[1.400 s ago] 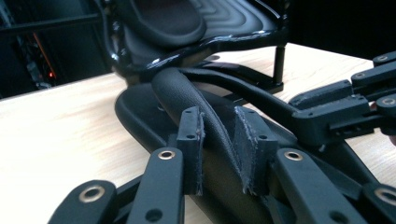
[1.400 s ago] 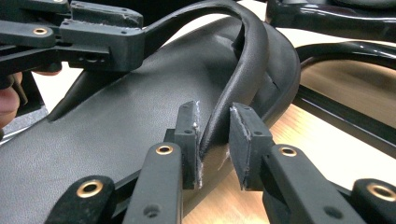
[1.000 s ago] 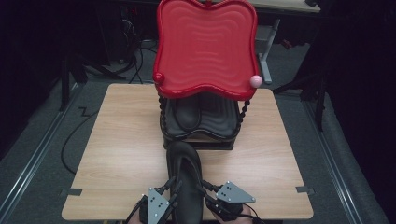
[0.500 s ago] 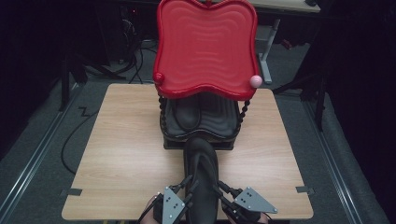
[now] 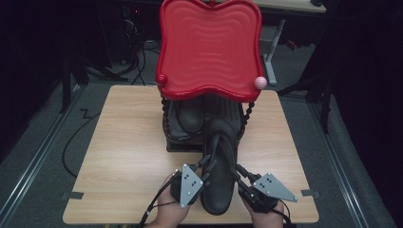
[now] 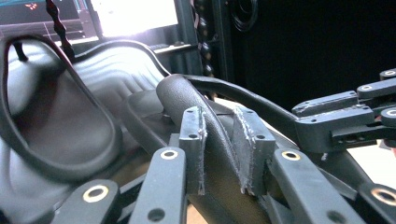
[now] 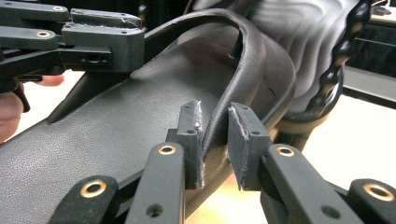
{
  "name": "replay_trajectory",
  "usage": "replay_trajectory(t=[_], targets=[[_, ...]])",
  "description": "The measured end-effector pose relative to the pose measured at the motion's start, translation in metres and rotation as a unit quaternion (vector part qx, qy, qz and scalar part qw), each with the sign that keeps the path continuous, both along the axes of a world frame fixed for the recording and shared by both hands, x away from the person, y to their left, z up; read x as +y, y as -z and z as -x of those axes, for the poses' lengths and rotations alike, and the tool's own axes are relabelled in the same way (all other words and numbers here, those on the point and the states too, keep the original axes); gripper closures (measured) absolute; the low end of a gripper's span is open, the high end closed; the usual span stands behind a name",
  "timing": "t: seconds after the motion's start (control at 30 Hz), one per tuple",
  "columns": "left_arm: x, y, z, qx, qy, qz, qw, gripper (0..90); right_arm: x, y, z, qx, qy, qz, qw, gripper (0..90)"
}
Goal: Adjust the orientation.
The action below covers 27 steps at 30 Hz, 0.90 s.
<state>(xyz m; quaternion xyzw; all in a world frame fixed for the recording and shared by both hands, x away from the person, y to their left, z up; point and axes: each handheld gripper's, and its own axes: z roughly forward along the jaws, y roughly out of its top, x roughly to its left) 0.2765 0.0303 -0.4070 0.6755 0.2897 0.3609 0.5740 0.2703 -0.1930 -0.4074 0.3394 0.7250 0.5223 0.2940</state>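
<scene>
Both hands come in low at the near edge, set close side by side. The left hand (image 5: 167, 209) grips the left gripper (image 5: 205, 167), which angles forward and a little toward the right; its jaws are pinched together on something thin. The right hand (image 5: 263, 211) carries the right gripper (image 5: 236, 169), angled forward and a little leftward, its jaws pinched likewise. The two grippers mirror one another, tips near together, grey plates facing up.

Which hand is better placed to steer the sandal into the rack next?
Right, narrowly: both grippers clamp the sandal straps, but the right gripper sits on the side of the rack's free slot.
</scene>
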Motion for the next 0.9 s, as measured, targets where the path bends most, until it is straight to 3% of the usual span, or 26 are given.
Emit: replay_trajectory(t=[0.03, 0.07, 0.1, 0.13, 0.17, 0.2, 0.3, 0.33, 0.47, 0.67, 0.9], targets=[[0.000, 0.000, -0.007, -0.001, -0.002, 0.001, 1.0000, 74.9, 0.001, -0.003, -0.011, -0.002, 0.006, 0.008, 1.0000, 75.4], [-0.001, 0.001, -0.014, 0.001, -0.006, -0.002, 1.0000, 74.9, 0.001, -0.003, -0.011, -0.002, 0.006, 0.008, 1.0000, 75.4], [-0.001, 0.002, -0.021, 0.003, -0.008, 0.000, 1.0000, 75.2, 0.003, -0.004, -0.023, 0.000, 0.013, 0.014, 0.9998, 75.4], [-0.002, 0.007, -0.034, 0.010, -0.015, -0.005, 0.9998, 75.2, 0.004, -0.004, -0.030, 0.002, 0.018, 0.018, 0.9997, 75.4], [-0.002, 0.007, -0.034, 0.010, -0.015, -0.005, 0.9998, 75.2, 0.004, -0.004, -0.030, 0.002, 0.018, 0.018, 0.9997, 75.4], [-0.003, 0.012, -0.048, 0.016, -0.024, -0.011, 0.9995, 75.2, 0.006, -0.002, -0.044, 0.007, 0.025, 0.029, 0.9992, 75.6], [-0.004, 0.018, -0.058, 0.020, -0.033, -0.013, 0.9992, 75.6, 0.009, 0.002, -0.057, 0.009, 0.033, 0.035, 0.9988, 75.6], [-0.004, 0.018, -0.063, 0.013, -0.037, -0.013, 0.9992, 75.8, 0.011, 0.002, -0.061, 0.006, 0.037, 0.037, 0.9986, 75.6], [-0.006, 0.014, -0.081, 0.015, -0.056, -0.013, 0.9983, 75.8, 0.018, -0.001, -0.081, 0.000, 0.053, 0.041, 0.9978, 75.4], [-0.012, 0.009, -0.097, 0.016, -0.070, -0.019, 0.9972, 74.0, 0.020, -0.007, -0.108, 0.001, 0.077, 0.034, 0.9964, 75.4], [-0.019, 0.006, -0.100, 0.026, -0.103, -0.012, 0.9943, 76.6, 0.018, -0.009, -0.114, 0.007, 0.073, 0.019, 0.9971, 70.0]])
